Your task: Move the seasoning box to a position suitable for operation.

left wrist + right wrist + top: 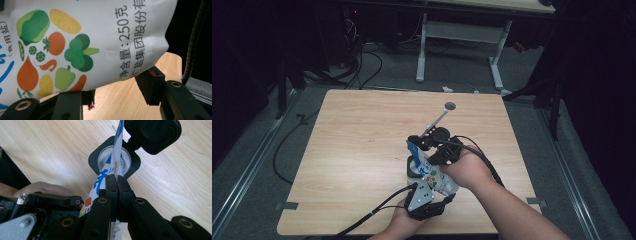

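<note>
- Left gripper (432, 205): black two-jaw tool at the near edge of the pale wood-grain worktop (362, 150); jaws half spread around the lower body of the bag, pads pressing its soft sides.
- White plastic salt bag printed with coloured vegetables (435, 177): held tilted above the worktop between the two grippers, its narrow upper corner pointing down into the pot.
- Black square-rimmed pot with a round metal well and hinged black lid (113, 160): stands on the worktop under the bag's corner, lid swung open behind it.
- Right gripper (117, 185): jaws pressed together, pinching the bag's flattened top edge just above the pot.
- Handling judgement: keep the corner centred over the well, raise the lower end slowly, and hold the pinch steady so salt falls inside the rim.
</note>
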